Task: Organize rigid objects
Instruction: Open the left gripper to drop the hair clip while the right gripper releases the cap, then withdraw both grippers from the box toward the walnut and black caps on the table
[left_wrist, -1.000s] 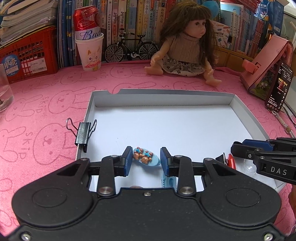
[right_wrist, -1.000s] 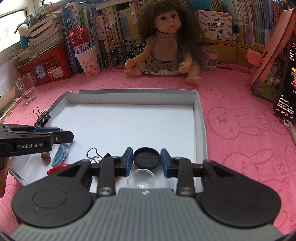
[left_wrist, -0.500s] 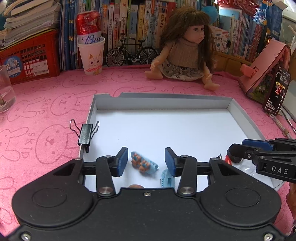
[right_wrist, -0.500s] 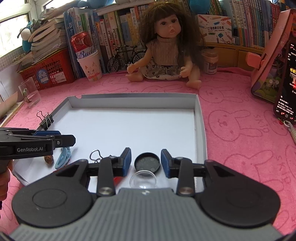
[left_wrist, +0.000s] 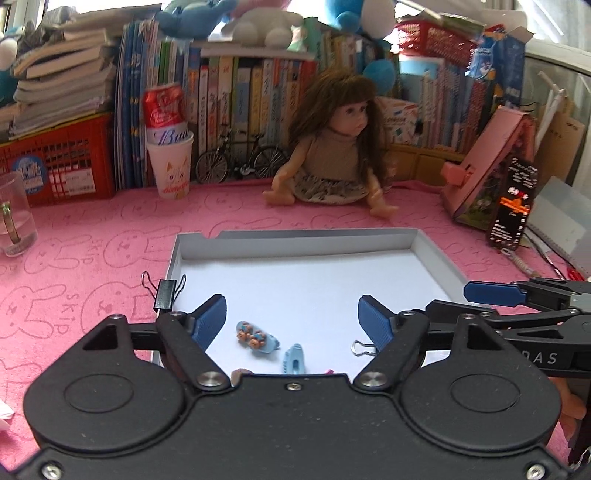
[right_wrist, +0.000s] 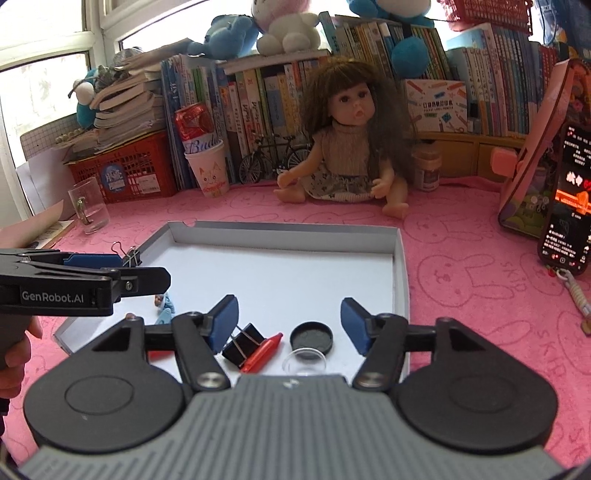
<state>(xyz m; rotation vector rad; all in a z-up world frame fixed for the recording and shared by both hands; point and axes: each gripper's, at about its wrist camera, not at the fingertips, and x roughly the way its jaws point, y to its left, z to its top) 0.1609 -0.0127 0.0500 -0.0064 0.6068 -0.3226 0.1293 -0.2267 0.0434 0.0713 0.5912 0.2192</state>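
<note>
A white shallow box (left_wrist: 295, 236) lies on the pink cloth and holds small items. In the left wrist view my left gripper (left_wrist: 293, 321) is open and empty above a blue bear hair clip (left_wrist: 256, 336) and a light blue clip (left_wrist: 294, 363). A black binder clip (left_wrist: 165, 293) sits on the box's left wall. In the right wrist view my right gripper (right_wrist: 289, 320) is open and empty above a black binder clip (right_wrist: 243, 345), a red clip (right_wrist: 263, 352), a black round lid (right_wrist: 311, 338) and a clear lid (right_wrist: 304, 363).
A doll (left_wrist: 338, 155) sits behind the box, with a paper cup holding a red can (left_wrist: 168, 147), a toy bicycle (left_wrist: 240, 160) and books. A glass (left_wrist: 13, 216) stands far left. A phone (right_wrist: 567, 229) leans on a pink stand at right.
Both grippers opened wide and pulled back and up from the box. The bear hair clip and the black lid stay in the box, no longer between the fingers.
</note>
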